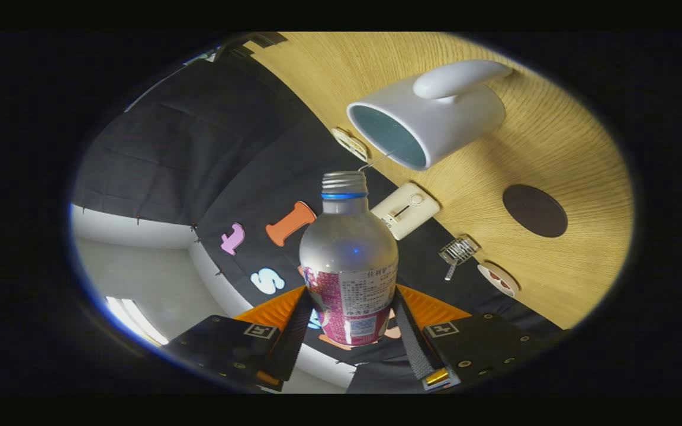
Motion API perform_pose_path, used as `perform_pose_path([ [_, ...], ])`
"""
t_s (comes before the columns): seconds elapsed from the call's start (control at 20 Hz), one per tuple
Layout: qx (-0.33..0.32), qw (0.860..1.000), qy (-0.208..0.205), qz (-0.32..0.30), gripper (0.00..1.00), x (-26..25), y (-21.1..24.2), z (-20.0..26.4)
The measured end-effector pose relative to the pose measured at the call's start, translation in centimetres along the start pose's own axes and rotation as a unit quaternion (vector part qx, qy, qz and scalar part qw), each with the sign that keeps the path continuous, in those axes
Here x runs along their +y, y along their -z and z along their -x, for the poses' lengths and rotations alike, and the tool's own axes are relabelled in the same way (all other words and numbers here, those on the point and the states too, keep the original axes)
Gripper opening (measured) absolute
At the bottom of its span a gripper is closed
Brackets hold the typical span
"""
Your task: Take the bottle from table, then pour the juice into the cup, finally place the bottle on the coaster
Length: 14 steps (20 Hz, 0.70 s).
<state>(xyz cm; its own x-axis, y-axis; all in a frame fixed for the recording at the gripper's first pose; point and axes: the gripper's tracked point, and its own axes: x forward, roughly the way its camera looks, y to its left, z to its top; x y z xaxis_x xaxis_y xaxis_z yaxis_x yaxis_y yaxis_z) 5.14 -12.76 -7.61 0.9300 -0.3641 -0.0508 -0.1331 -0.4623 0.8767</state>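
We hold the silver metal bottle with the pink printed label off the wooden table, clamped at its lower body between our two fingers, one pressing on each side, so the gripper is pinching the bottle. The view is strongly rolled, which we judge to mean the bottle is tipped over toward the pour. Its threaded neck with the blue ring carries no cap and points at the white ceramic cup with the pale blue inside, whose mouth sits just beyond the bottle's opening. A thin line runs from the neck to the cup's rim; it may be a stream of juice, but we cannot tell.

So the pickup is done and the pour looks under way. Still left is setting the bottle on the dark brown round coaster, which lies bare on the light wooden table, near the cup.
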Motion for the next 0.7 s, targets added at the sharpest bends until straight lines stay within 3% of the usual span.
perform_pose_path([
  [0.7, -0.007, 1.0, 0.005, -0.018, 0.75, 0.96, -0.83, -0.03],
])
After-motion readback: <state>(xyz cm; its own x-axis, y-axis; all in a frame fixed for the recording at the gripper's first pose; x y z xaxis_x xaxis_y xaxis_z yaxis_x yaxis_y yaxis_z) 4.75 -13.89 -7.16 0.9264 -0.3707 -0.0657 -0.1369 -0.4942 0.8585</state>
